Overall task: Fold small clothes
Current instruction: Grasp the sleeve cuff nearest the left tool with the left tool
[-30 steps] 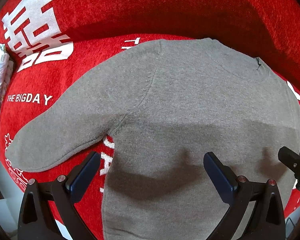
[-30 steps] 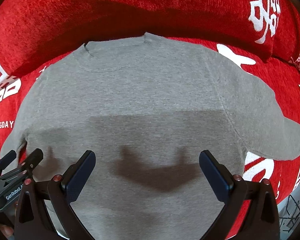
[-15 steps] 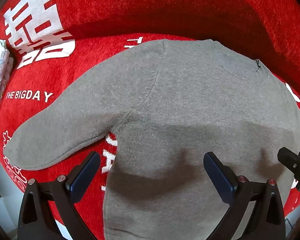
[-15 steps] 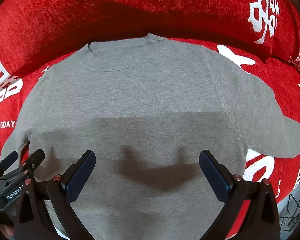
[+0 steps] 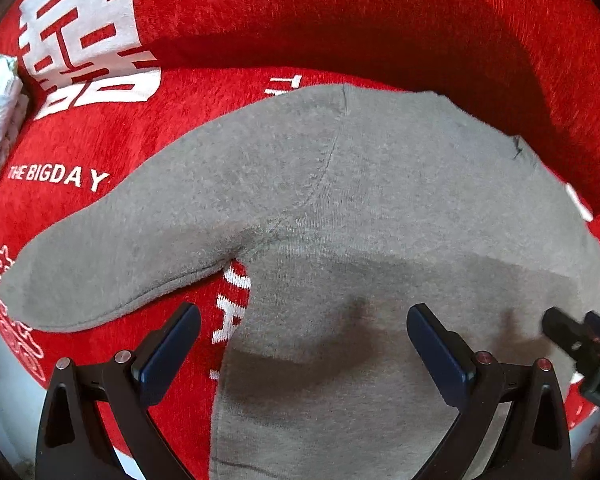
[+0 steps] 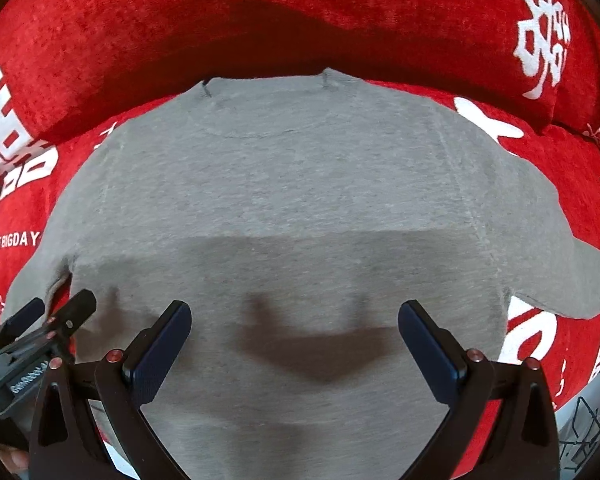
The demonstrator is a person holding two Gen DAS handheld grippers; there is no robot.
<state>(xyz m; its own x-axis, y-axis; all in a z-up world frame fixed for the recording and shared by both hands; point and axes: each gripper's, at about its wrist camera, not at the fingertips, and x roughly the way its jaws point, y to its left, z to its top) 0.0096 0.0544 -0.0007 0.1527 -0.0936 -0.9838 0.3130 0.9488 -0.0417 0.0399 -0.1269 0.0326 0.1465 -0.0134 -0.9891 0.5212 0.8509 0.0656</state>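
A small grey long-sleeved knit sweater (image 6: 300, 200) lies spread flat, unfolded, on the seat of a red sofa (image 6: 180, 20), its round neckline (image 6: 268, 84) pointing toward the backrest and its hem toward the camera, running out of the bottom of both views. The fabric is plain, fuzzy and smooth, with no wrinkles or folds. Both sleeves angle outward and down from the shoulders: the left sleeve (image 5: 140, 240) stretches over the white lettering on the cushion, its cuff end near the seat's edge; the right sleeve (image 6: 548, 248) lies likewise on the opposite side. A broad shadow covers the lower half of the body.
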